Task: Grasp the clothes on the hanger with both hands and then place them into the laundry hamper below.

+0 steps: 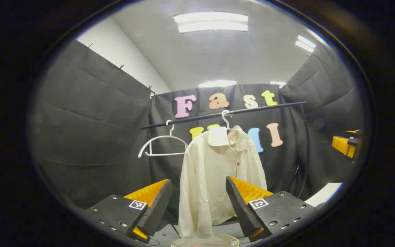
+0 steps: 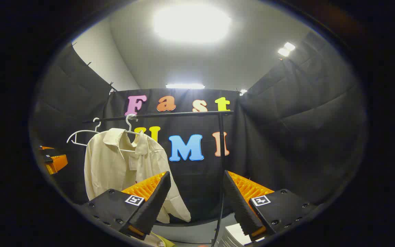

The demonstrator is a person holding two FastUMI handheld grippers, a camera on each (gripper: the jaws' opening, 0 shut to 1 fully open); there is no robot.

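hanging: a cream long-sleeved collared cotton-like shirt (image 1: 218, 178) sits on a white wire hanger (image 1: 225, 120) hooked over a thin black horizontal clothes rail (image 1: 225, 114), facing outward with sleeves falling straight down.
beside the shirt: an empty white plastic hanger (image 1: 161, 144) hangs on the same rail, just to the shirt's side and not touching it.
left gripper: left gripper (image 1: 199, 202) has its fingers spread wide, holding nothing, lined up on the shirt's lower body but apart from the cloth.
right gripper: right gripper (image 2: 196, 200) is likewise wide open and empty, aimed past the shirt's far side toward the rail's black upright post (image 2: 220, 164) (the shirt lies off toward its left finger).
hamper: below the shirt's hem a pale round rim (image 1: 206, 240) shows, probably the laundry hamper; too little is visible to be sure.
handling: the shirt looks light, soft and limp, likely to sag and slide off the hanger once tugged.
where to hold: judged best at each shoulder just under the collar, pinching a fold of cloth, then lifting clear of the hanger arms before lowering.
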